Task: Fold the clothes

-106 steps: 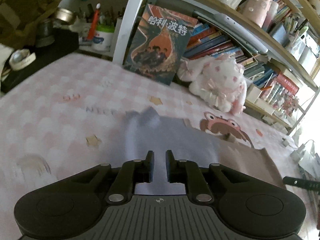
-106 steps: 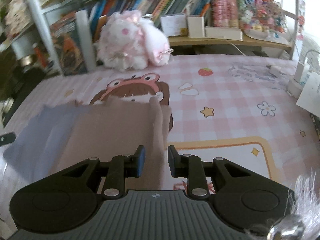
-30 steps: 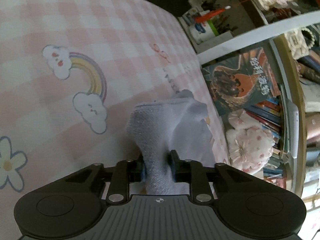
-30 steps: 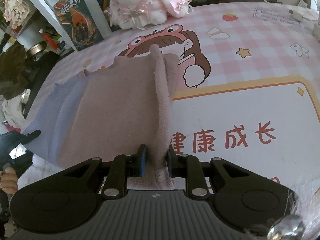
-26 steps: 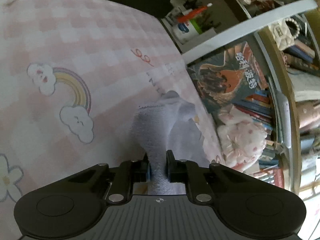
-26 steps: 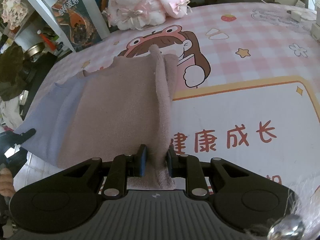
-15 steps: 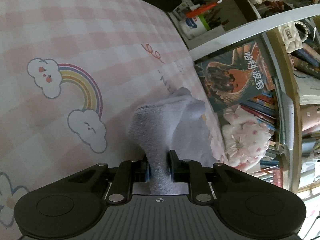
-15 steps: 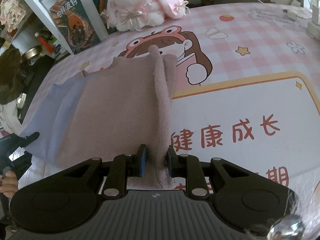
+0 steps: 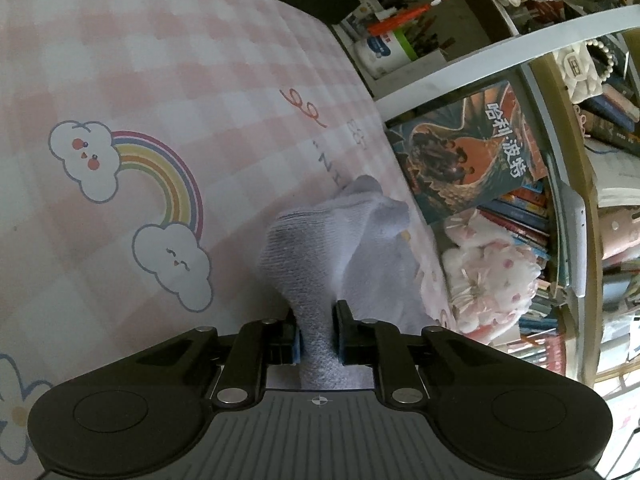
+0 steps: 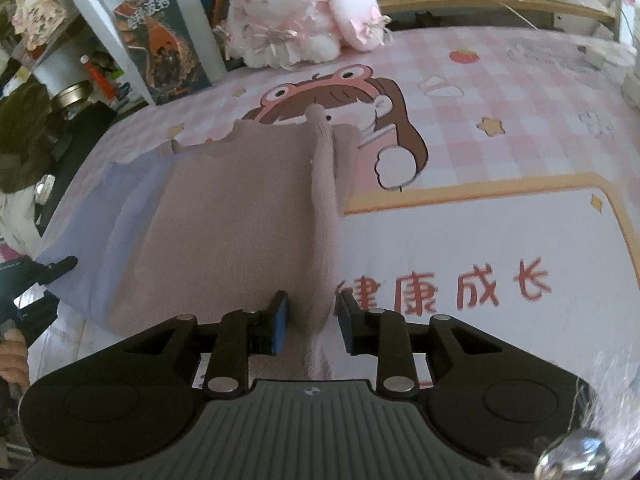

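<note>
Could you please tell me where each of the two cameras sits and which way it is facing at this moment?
Left wrist: rides on the left gripper, looking along its fingers over the lavender cloth they pinch, towards the rainbow print and bookshelf; only the gripper shows.
Right wrist: rides on the right gripper, looking across the pinkish-brown cloth, whose ridge runs between parted jaws, towards the plush toy; at far left the other gripper and a hand.
Shared: plush toy, the poster, the lavender cloth, the pink checked mat.
</note>
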`<action>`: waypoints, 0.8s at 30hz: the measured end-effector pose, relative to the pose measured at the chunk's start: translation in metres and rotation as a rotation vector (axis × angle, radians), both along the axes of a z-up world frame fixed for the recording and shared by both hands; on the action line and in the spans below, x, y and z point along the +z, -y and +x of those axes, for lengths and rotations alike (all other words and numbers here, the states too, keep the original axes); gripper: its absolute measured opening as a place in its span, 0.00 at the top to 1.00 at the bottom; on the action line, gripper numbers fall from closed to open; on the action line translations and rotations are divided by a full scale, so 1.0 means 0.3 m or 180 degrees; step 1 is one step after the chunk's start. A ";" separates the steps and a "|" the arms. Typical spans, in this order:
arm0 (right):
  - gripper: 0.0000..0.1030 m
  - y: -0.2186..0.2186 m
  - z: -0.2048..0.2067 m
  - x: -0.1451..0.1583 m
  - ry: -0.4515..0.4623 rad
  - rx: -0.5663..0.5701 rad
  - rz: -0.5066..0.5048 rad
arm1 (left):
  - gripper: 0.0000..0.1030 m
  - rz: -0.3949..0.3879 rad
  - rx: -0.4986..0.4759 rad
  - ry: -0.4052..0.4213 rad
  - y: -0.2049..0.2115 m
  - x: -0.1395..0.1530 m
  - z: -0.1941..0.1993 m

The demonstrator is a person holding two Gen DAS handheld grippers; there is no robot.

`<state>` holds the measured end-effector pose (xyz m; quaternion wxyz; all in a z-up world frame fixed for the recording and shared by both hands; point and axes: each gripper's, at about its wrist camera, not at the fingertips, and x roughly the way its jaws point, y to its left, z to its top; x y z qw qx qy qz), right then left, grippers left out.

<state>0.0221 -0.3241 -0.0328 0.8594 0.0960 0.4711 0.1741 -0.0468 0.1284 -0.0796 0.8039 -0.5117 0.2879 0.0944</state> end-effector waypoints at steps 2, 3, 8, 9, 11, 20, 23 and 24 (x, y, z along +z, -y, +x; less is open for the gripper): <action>0.75 0.002 0.022 0.010 0.0060 0.0094 -0.0026 | 0.86 0.0050 0.0027 -0.0021 0.009 0.007 0.001; 0.75 0.003 0.035 0.015 0.0091 0.0142 -0.0039 | 0.86 0.0075 0.0041 -0.0031 0.014 0.011 0.002; 0.75 -0.006 0.124 0.032 0.0238 0.0445 -0.0110 | 0.87 0.0201 0.0110 -0.0083 0.038 0.029 0.006; 0.75 -0.010 0.141 0.031 0.0247 0.0514 -0.0123 | 0.87 0.0226 0.0123 -0.0093 0.042 0.033 0.007; 0.75 -0.013 0.158 0.018 0.0233 0.0632 -0.0134 | 0.89 0.0277 0.0151 -0.0114 0.052 0.040 0.008; 0.77 0.014 0.213 -0.019 0.0184 0.1022 0.0000 | 0.90 0.0838 0.0093 0.0175 0.191 0.240 0.018; 0.77 0.032 0.222 -0.023 0.0174 0.1098 0.0079 | 0.90 0.1021 0.0017 0.0327 0.283 0.323 0.031; 0.77 0.037 0.225 -0.025 0.0171 0.1126 0.0099 | 0.90 0.1076 -0.0014 0.0378 0.316 0.349 0.038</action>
